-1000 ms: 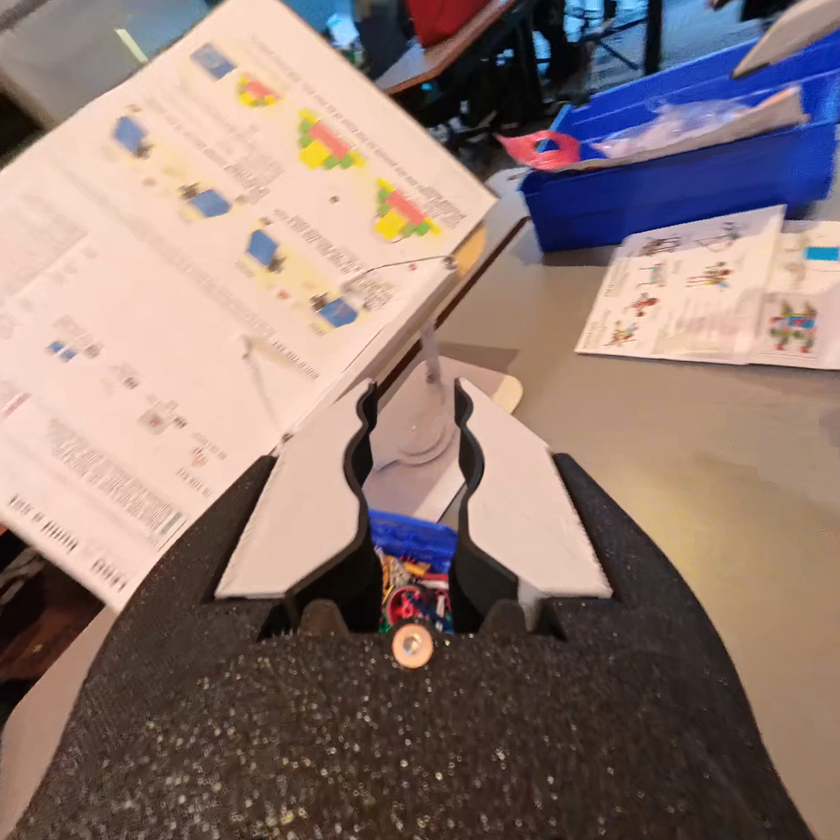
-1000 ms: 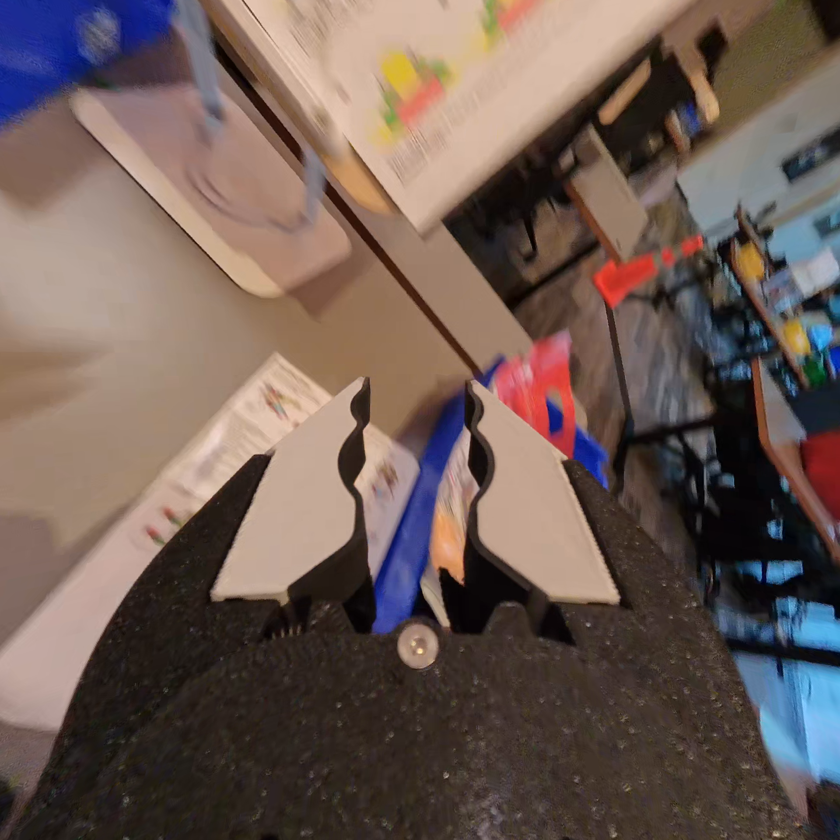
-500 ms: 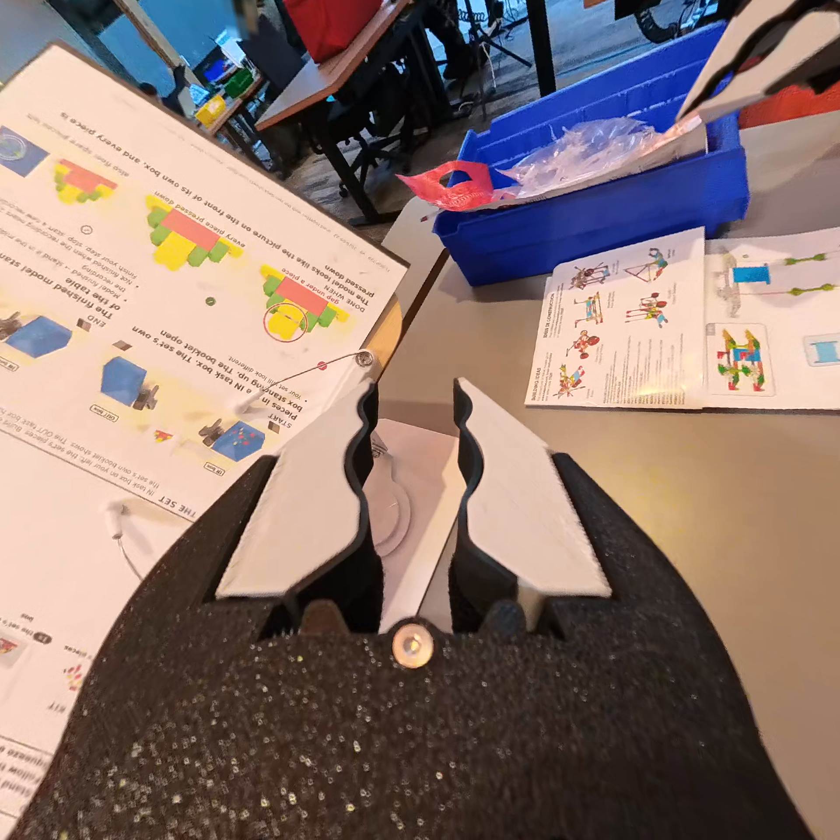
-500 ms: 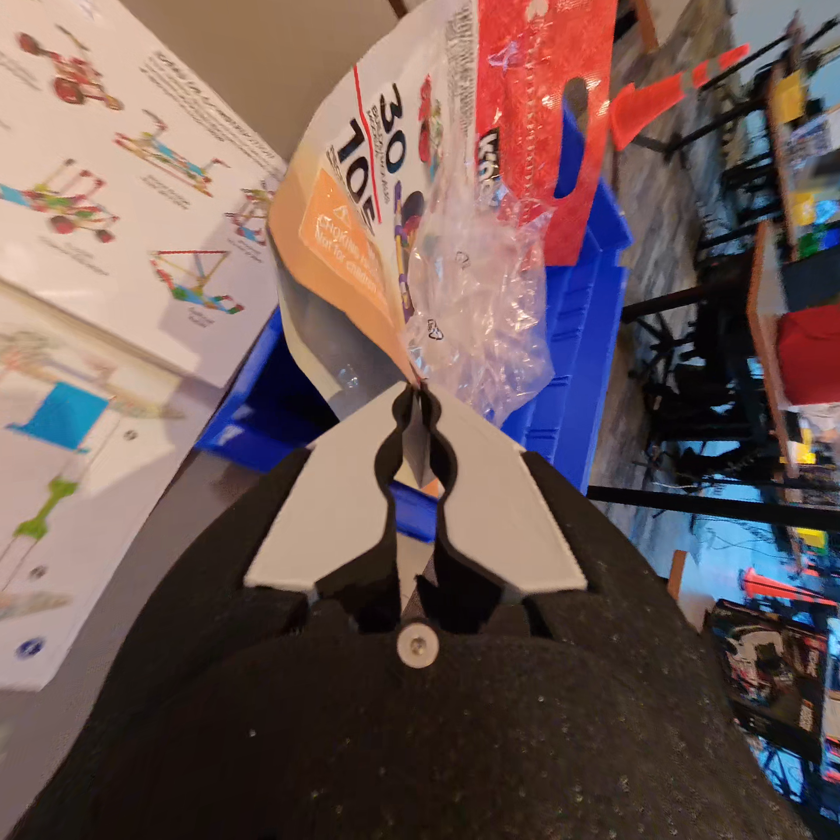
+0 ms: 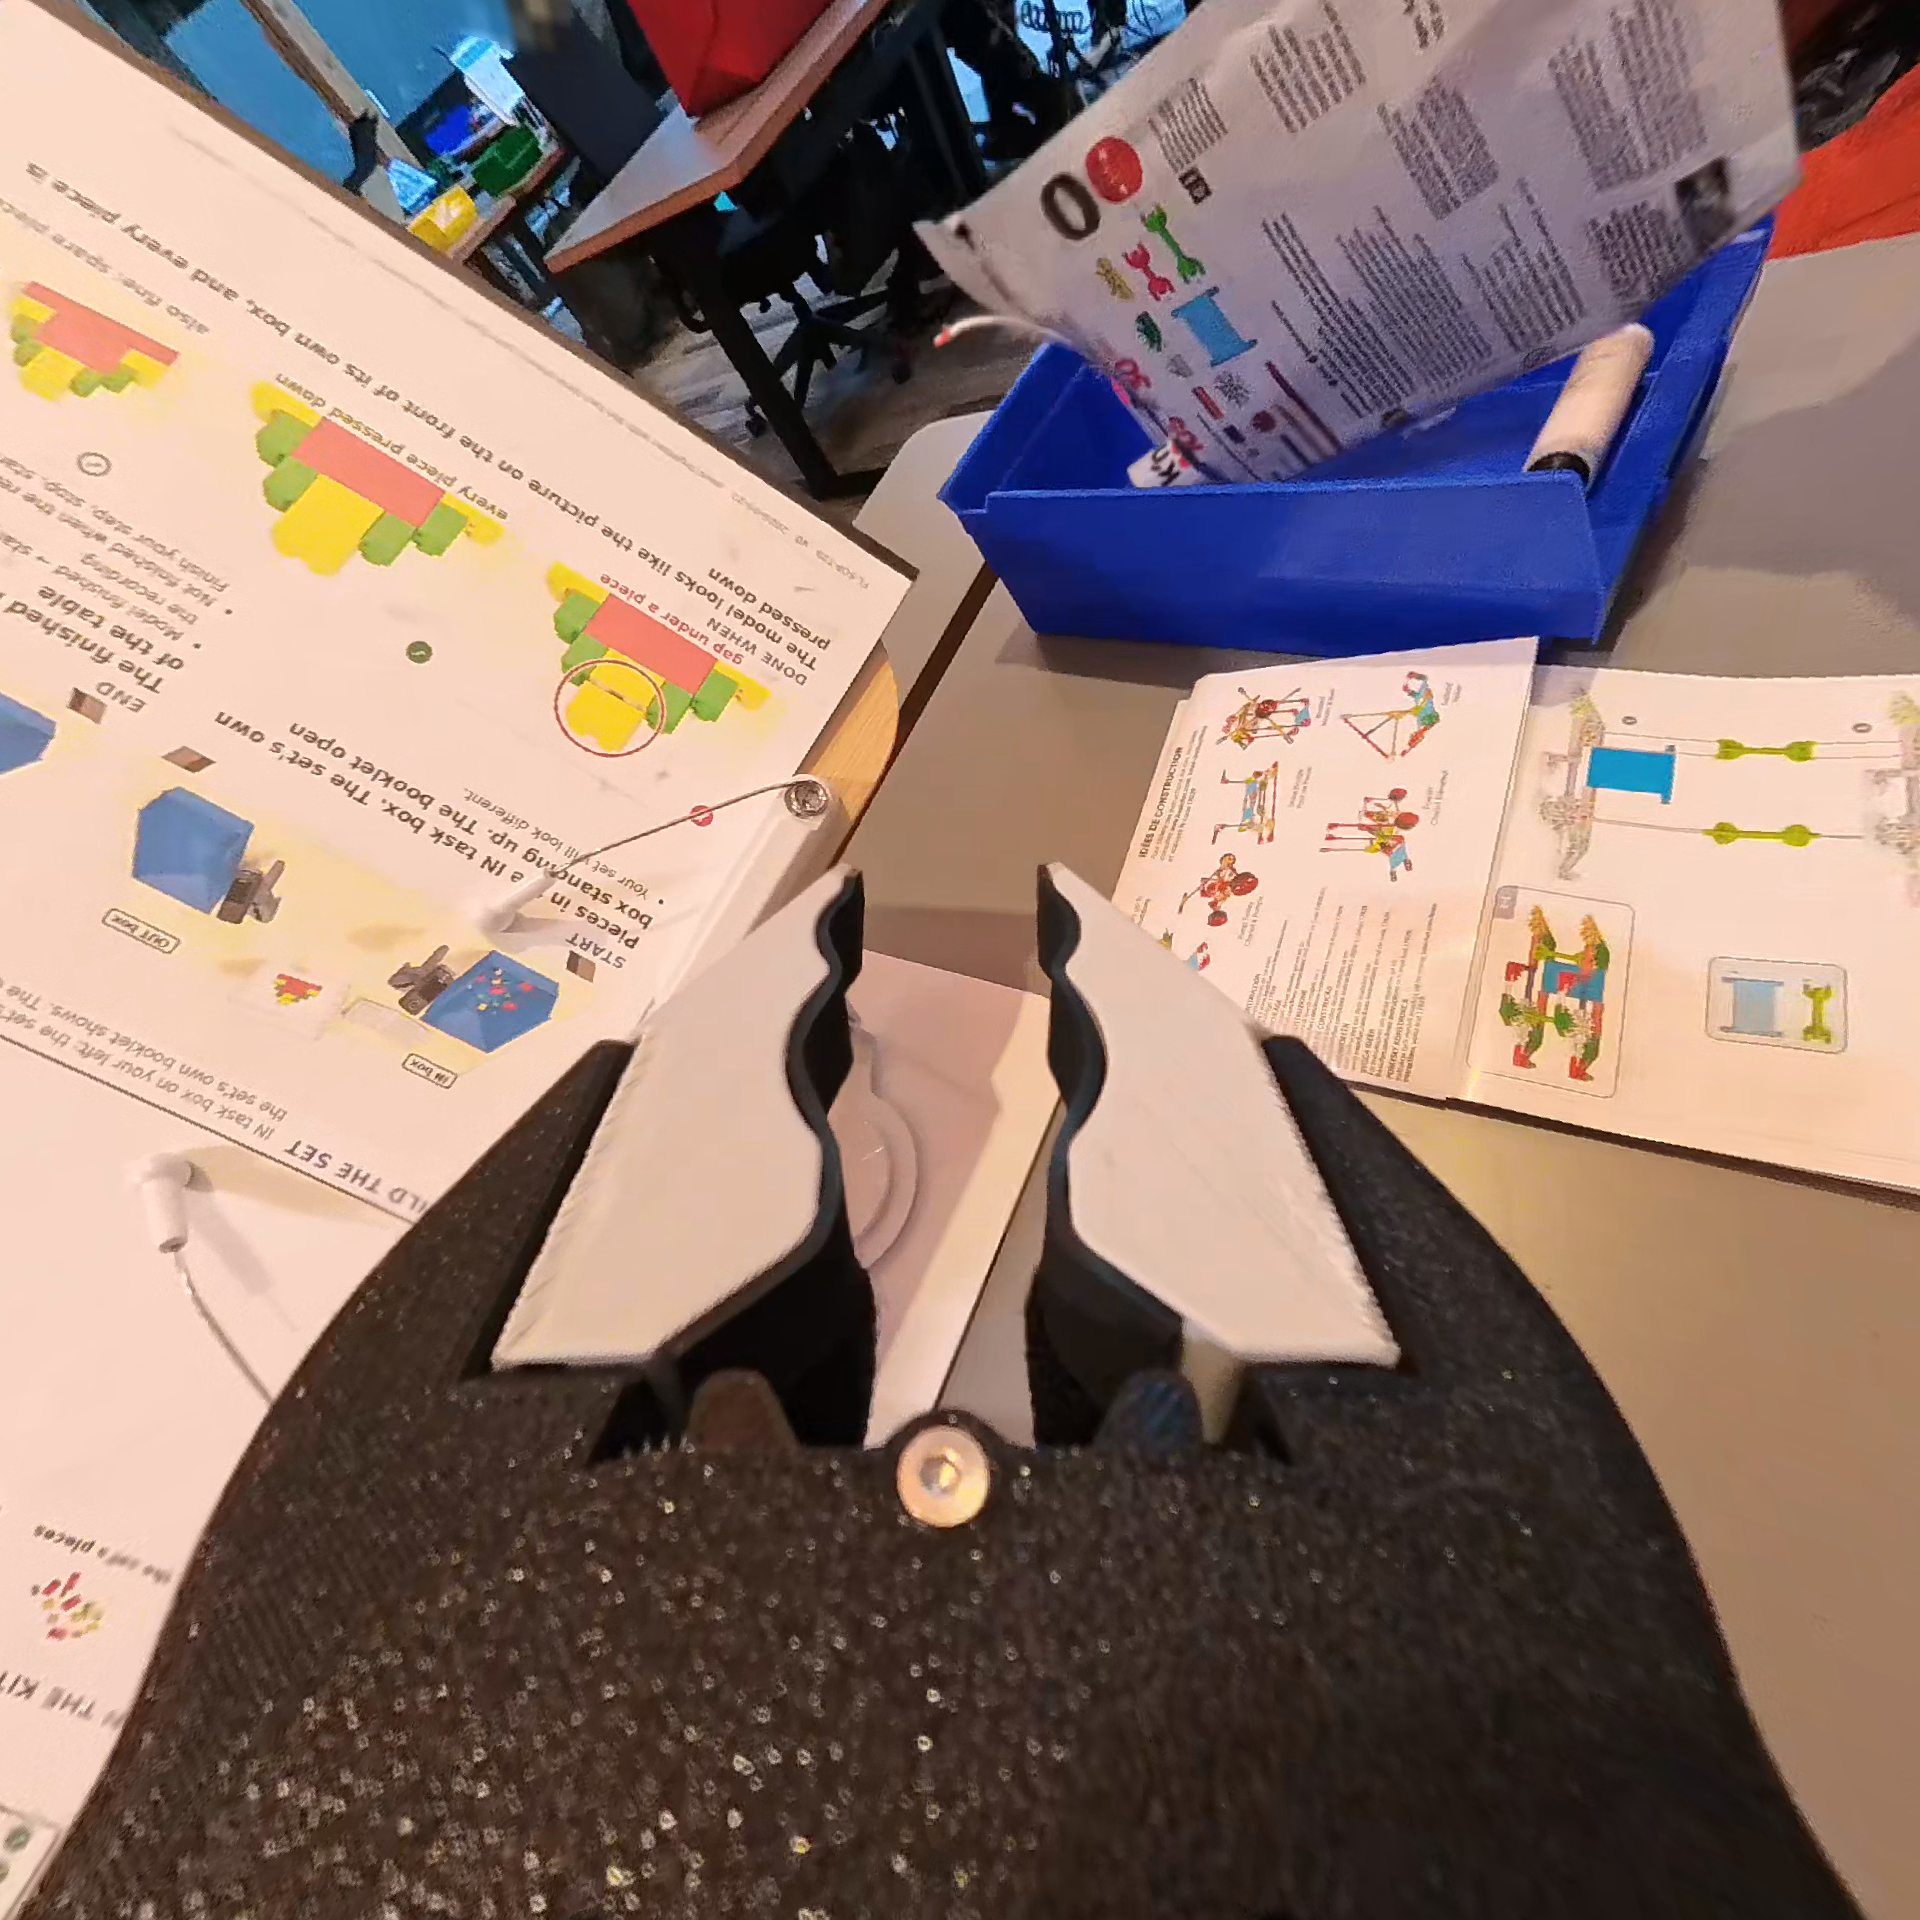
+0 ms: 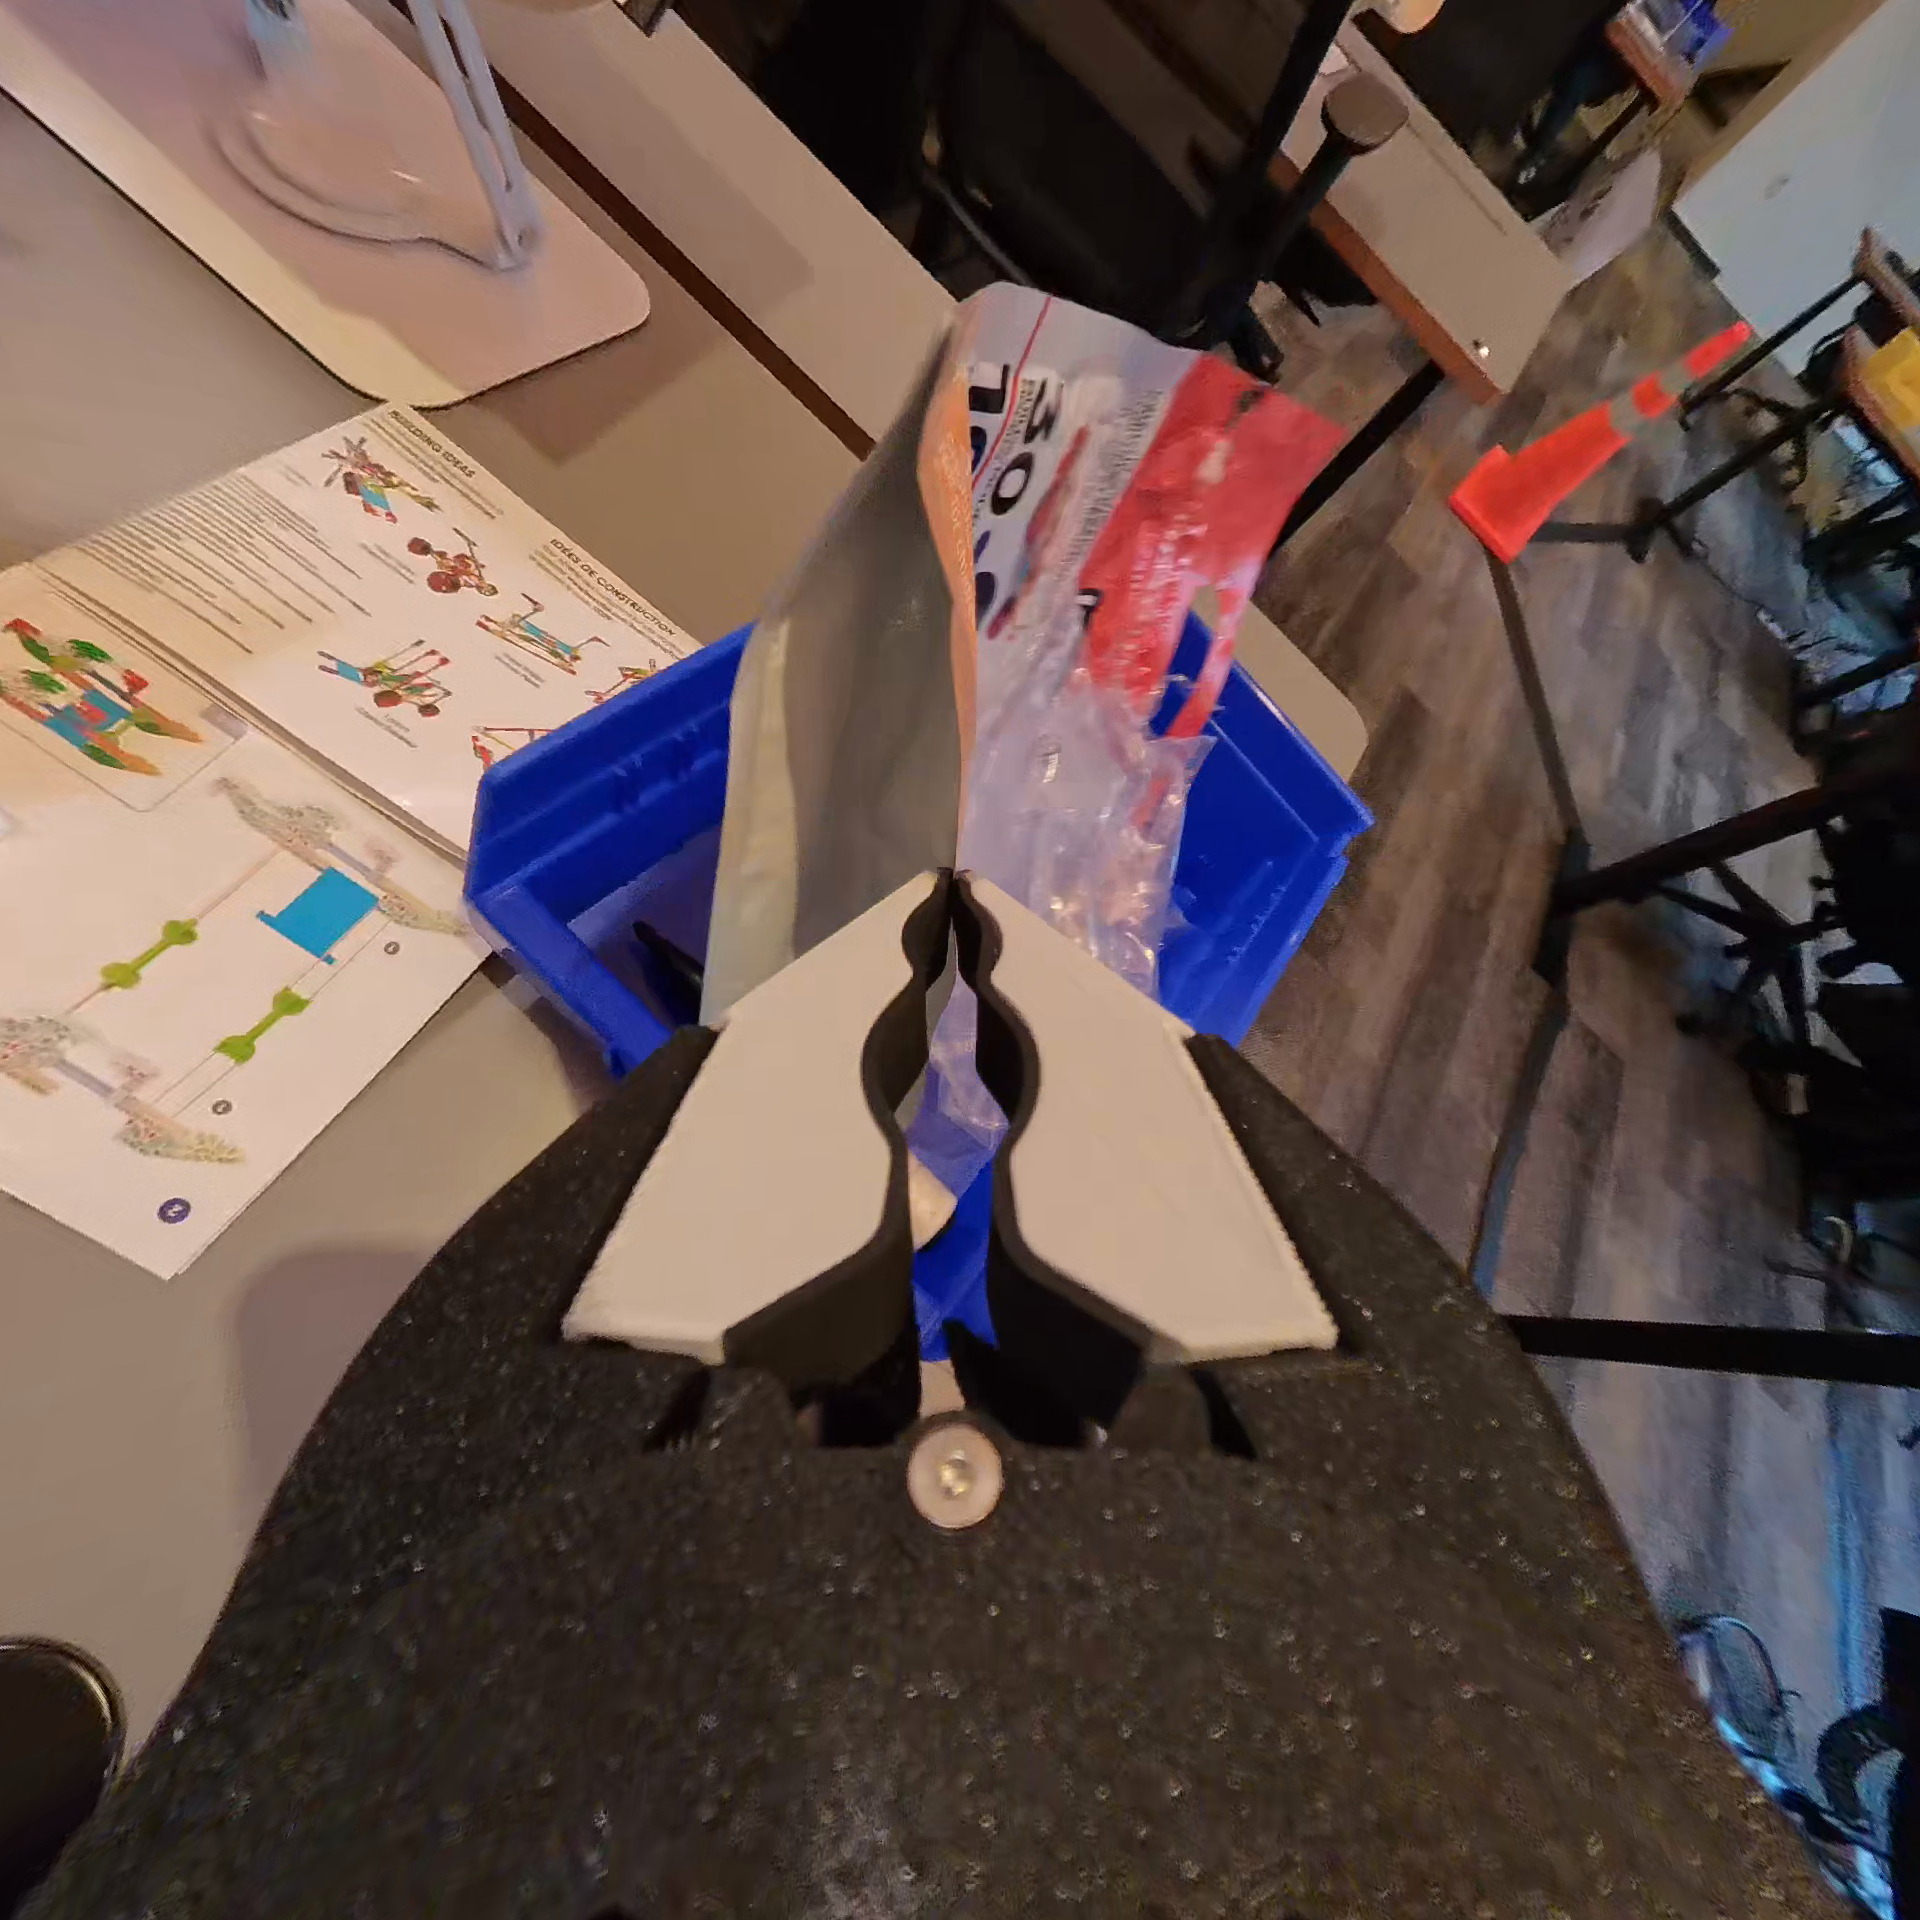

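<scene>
Pinched a limp, crinkly plastic bag [image 6: 997, 665] by its edge in right gripper [image 6: 954, 883] above blue bin [image 6: 582, 821] — left gripper [image 5: 948, 904] spread, empty — judged light, slippery.

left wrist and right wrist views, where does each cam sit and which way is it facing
Left wrist view: sits behind the open left gripper, facing forward over the table at a propped sheet, booklet and blue bin; only its own fingers and black body show.
Right wrist view: sits behind the right gripper, looking down at the bin and the floor beyond; its fingers are shut on a printed bag.
Shared: bin, bag, booklet, stand base.
</scene>
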A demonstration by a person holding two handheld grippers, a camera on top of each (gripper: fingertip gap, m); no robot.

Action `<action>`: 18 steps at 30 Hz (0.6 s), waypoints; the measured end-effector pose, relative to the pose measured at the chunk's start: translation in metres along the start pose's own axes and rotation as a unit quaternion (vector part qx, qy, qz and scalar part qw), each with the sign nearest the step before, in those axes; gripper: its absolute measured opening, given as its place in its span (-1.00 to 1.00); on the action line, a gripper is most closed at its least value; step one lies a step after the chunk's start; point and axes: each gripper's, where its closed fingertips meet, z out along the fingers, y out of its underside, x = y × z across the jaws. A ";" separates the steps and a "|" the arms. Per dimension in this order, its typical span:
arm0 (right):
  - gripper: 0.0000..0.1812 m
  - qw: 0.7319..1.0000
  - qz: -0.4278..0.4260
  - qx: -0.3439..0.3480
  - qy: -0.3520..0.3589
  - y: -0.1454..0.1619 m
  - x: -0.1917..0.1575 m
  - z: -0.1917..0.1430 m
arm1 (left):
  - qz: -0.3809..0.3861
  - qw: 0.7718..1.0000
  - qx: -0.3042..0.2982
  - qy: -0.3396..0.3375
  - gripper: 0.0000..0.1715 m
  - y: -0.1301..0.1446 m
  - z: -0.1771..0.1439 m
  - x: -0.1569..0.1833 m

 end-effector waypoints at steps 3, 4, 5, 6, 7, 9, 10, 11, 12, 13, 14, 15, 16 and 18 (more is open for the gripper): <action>-1.00 1.000 0.006 0.026 -0.001 -0.016 -0.006 -0.009 | -0.003 1.000 0.002 0.007 -0.63 -0.001 0.003 0.005; -1.00 0.999 0.008 0.038 0.001 -0.023 -0.008 -0.013 | -0.004 1.000 0.003 0.010 -0.63 -0.001 0.003 0.006; -1.00 0.999 0.007 0.045 0.009 -0.030 -0.009 -0.019 | -0.007 1.000 0.006 0.010 -0.63 -0.002 0.003 0.006; -1.00 0.998 0.006 0.056 0.020 -0.037 -0.010 -0.024 | -0.015 1.000 0.008 0.012 -0.63 -0.003 0.004 0.006; -1.00 0.997 0.006 0.067 0.021 -0.045 -0.014 -0.030 | -0.023 0.999 0.014 0.019 -0.62 -0.004 0.004 0.008; -1.00 0.995 0.001 0.085 0.048 -0.059 -0.017 -0.043 | -0.051 0.997 0.036 0.052 -0.59 -0.011 0.005 0.017; -1.00 0.994 -0.002 0.090 0.062 -0.065 -0.019 -0.049 | -0.065 0.995 0.045 0.068 -0.59 -0.013 0.006 0.021; -1.00 0.992 -0.006 0.102 0.073 -0.073 -0.024 -0.057 | -0.078 0.992 0.049 0.083 -0.57 -0.014 0.008 0.025; -1.00 0.990 -0.008 0.119 0.081 -0.082 -0.030 -0.066 | -0.089 0.989 0.054 0.101 -0.54 -0.015 0.010 0.031; -1.00 0.987 -0.014 0.132 0.091 -0.090 -0.037 -0.075 | -0.103 0.985 0.064 0.119 -0.54 -0.018 0.011 0.036; -1.00 0.984 -0.029 0.141 0.102 -0.097 -0.046 -0.084 | -0.123 0.981 0.076 0.134 -0.53 -0.020 0.011 0.039; -1.00 0.982 -0.044 0.148 0.112 -0.104 -0.057 -0.092 | -0.144 0.974 0.090 0.153 -0.50 -0.024 0.011 0.042; -1.00 0.979 -0.058 0.150 0.124 -0.108 -0.069 -0.098 | -0.167 0.965 0.105 0.172 -0.48 -0.028 0.010 0.044; -1.00 0.974 -0.096 0.160 0.130 -0.118 -0.103 -0.103 | -0.216 0.946 0.125 0.207 -0.41 -0.032 0.008 0.046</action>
